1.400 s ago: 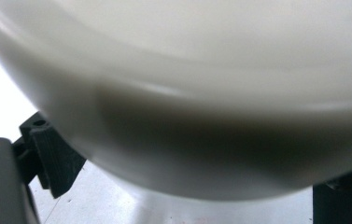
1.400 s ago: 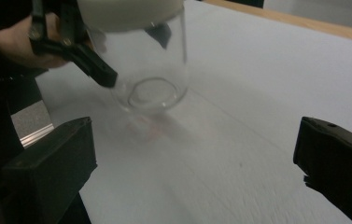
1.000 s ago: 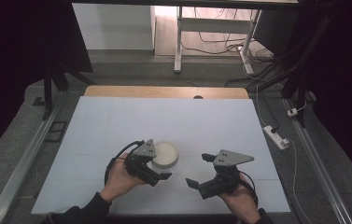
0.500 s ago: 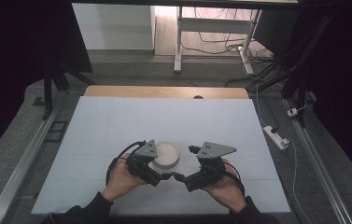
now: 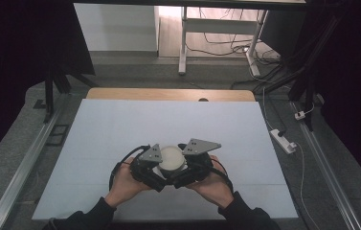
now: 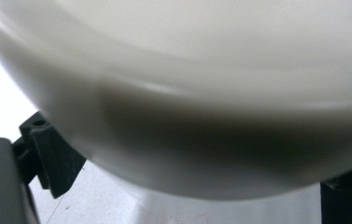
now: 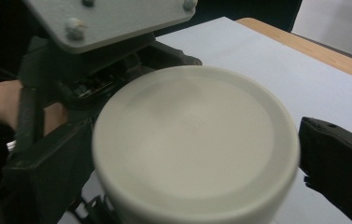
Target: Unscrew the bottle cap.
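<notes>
While both hands meet near the front edge of the pale blue table (image 5: 120,124), a round, cream-white lidded container (image 5: 172,159) stands on the table between the two grippers. At left, the left gripper (image 5: 155,168) sits against the container's left side; in the left gripper view the container's curved wall (image 6: 187,93) looms blurred between the two black jaws, one jaw at the lower left and one at the lower right, spread wide on either side of it, though contact cannot be told. At centre, the container's flat lid (image 7: 192,130) faces up; its contents are hidden, and a faint embossed mark at the lid's middle is too small to read. At right, the right gripper (image 5: 184,173) reaches in from the container's right side; in the right gripper view its jaws stand spread around the container, the left jaw close against the wall and the right jaw apart from it by a clear gap. Beyond the lid, that view also shows the left gripper's grey three-cornered plate (image 7: 113,18).
</notes>
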Motion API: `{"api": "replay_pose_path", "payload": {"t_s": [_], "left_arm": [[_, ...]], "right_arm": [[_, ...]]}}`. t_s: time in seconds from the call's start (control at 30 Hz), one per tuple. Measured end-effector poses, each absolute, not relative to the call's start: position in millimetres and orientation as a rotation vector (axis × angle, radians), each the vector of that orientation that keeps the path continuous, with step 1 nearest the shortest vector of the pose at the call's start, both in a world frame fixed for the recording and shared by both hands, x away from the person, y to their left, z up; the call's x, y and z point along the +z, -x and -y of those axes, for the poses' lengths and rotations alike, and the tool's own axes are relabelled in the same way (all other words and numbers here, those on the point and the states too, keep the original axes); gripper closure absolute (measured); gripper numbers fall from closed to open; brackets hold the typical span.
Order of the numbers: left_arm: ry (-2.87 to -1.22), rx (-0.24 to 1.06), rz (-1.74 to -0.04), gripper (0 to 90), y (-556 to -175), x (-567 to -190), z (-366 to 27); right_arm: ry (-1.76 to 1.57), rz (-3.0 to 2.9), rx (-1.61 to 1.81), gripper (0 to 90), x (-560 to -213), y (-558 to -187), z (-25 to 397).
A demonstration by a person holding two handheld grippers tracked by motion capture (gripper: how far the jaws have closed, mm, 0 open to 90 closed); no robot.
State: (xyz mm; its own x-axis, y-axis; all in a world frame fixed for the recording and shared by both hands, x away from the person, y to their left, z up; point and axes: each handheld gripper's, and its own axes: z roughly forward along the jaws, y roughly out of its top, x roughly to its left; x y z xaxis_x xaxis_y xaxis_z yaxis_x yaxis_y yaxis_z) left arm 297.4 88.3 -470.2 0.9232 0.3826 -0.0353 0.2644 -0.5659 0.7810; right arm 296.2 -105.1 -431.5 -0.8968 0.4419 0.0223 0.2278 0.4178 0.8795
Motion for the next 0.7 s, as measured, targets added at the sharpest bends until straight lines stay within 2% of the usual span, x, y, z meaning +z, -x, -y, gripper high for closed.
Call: {"api": "replay_pose_path", "payload": {"t_s": [0.07,0.13,0.4,0.7], "left_arm": [[-2.203,0.174,-0.458,7.7,-297.4,-470.1,-88.1],[-2.199,0.169,-0.46,7.7,-298.0,-470.1,-88.7],[-2.213,0.155,-0.436,7.7,-298.6,-470.0,-89.0],[-2.222,0.116,-0.365,7.8,-298.7,-469.7,-88.3]], "right_arm": [[-0.591,-2.457,1.478,1.1,-432.6,-298.2,101.9],[-0.579,-2.463,1.51,6.3,-433.0,-299.5,101.0],[-0.535,-2.482,1.534,7.1,-434.1,-302.3,103.9],[-0.323,-2.59,1.634,7.1,-435.2,-315.5,113.1]]}}
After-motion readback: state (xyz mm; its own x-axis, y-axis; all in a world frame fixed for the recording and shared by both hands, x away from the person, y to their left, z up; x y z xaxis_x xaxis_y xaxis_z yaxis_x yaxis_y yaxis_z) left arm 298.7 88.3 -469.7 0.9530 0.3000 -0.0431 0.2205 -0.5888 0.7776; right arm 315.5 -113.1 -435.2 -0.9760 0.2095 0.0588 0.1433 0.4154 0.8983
